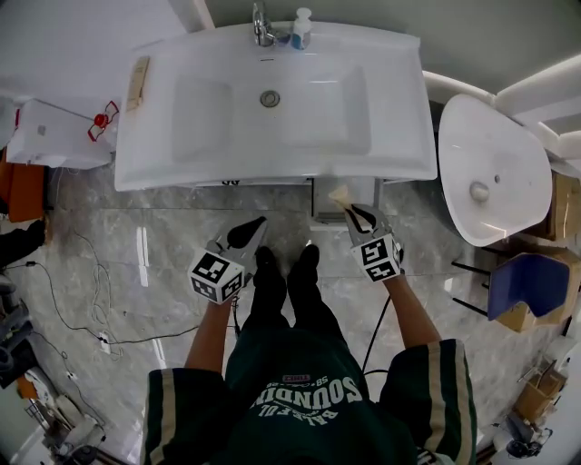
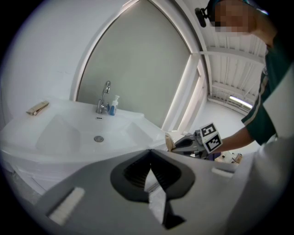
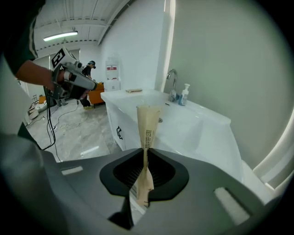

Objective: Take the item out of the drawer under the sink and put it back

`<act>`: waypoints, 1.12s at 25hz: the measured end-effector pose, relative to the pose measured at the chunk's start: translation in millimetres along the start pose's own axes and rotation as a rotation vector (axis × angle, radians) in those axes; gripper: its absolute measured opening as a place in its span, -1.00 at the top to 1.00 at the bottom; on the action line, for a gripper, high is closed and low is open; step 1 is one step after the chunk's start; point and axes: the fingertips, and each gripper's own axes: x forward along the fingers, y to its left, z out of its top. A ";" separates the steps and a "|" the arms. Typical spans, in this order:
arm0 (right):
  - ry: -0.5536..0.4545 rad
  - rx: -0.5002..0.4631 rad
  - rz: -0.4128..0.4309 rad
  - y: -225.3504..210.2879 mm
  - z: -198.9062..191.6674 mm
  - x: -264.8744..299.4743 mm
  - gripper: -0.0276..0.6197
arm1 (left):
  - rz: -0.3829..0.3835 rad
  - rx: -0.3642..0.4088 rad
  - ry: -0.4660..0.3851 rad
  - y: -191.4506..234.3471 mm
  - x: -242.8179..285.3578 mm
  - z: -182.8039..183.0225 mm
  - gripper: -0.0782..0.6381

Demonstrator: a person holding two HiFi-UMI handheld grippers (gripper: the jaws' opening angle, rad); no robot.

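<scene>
A thin beige paper packet (image 3: pixel 148 124) with small print stands upright between the jaws of my right gripper (image 3: pixel 145 151), which is shut on it. In the head view that right gripper (image 1: pixel 356 214) holds the packet (image 1: pixel 341 194) just below the front edge of the white sink (image 1: pixel 399 136), over what looks like a narrow pulled-out drawer (image 1: pixel 325 211). My left gripper (image 1: pixel 254 227) hangs left of it above the floor, its jaws (image 2: pixel 149 153) together with nothing between them. The left gripper view shows the right gripper (image 2: pixel 188 144) and packet (image 2: pixel 169 141) beside the sink.
On the sink stand a faucet (image 1: pixel 261 25) and a blue soap bottle (image 1: pixel 300 29), with a beige item (image 1: pixel 138 82) on its left rim. Another white basin (image 1: pixel 495 168) and a blue chair (image 1: pixel 526 281) are at the right. Cables (image 1: pixel 82 300) cross the marble floor.
</scene>
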 end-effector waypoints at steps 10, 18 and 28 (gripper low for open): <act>0.164 -0.111 0.085 -2.5 -63.1 68.3 0.81 | 0.056 -0.054 0.047 17.8 -9.7 -40.1 0.64; 0.268 -0.094 0.117 0.6 -111.7 116.6 0.81 | 0.091 -0.087 0.069 29.6 -17.4 -61.4 0.64; 0.348 -0.086 0.105 -14.6 -156.2 170.5 0.81 | 0.129 -0.133 0.112 27.6 -14.6 -104.0 0.64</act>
